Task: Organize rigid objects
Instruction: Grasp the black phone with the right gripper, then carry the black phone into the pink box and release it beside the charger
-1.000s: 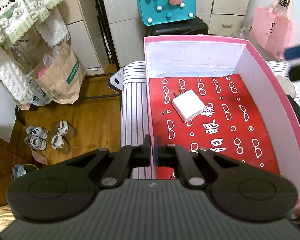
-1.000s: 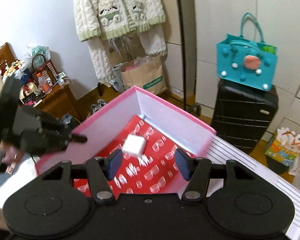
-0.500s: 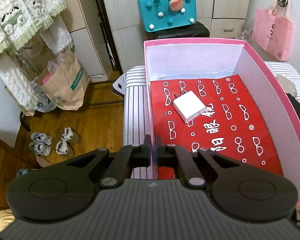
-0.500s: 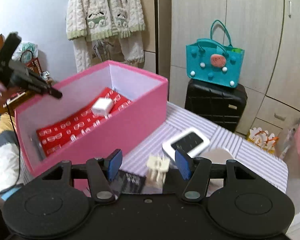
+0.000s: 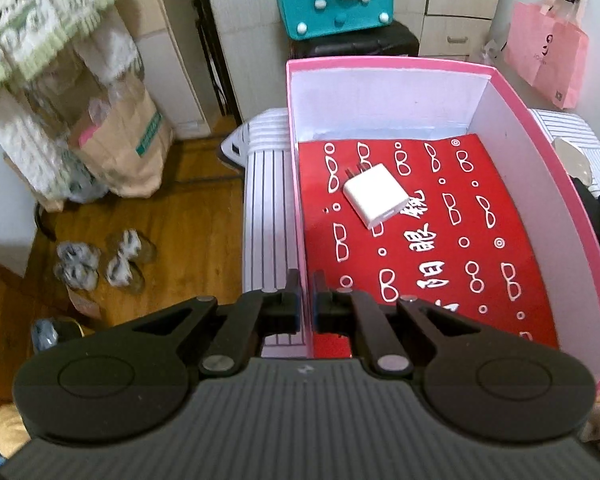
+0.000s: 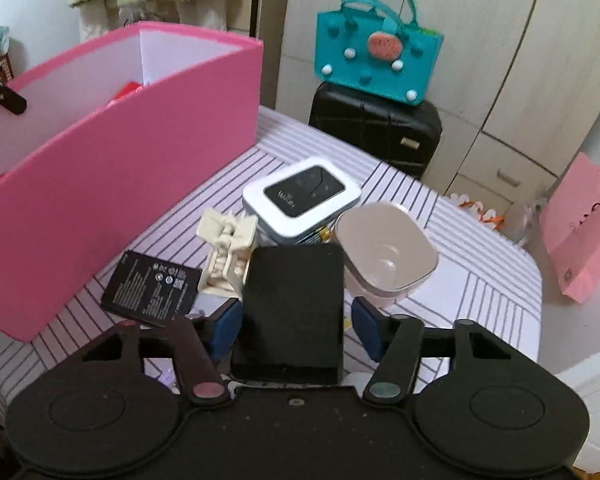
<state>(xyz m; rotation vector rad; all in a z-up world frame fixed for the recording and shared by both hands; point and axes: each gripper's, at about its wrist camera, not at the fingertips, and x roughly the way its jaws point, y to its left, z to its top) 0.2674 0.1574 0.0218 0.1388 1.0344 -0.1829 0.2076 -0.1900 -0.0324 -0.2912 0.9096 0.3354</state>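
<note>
now left gripper [image 5: 303, 300] pinching box wall [image 5: 300, 216]

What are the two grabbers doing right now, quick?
Left gripper: shut on the pink box's side wall.
Right gripper: open, with the black slab between its fingers; nothing held.

right gripper [image 6: 296, 330] swung off the pink box [image 6: 120, 184], lowered, fingers [image 6: 226, 326] now straddling black slab [image 6: 294, 312]

Striped table [image 6: 479, 292], pink box [image 6: 120, 184], black battery [image 6: 152, 282], cream clip [image 6: 226, 240], beige cup [image 6: 383, 252], black slab [image 6: 294, 308]
</note>
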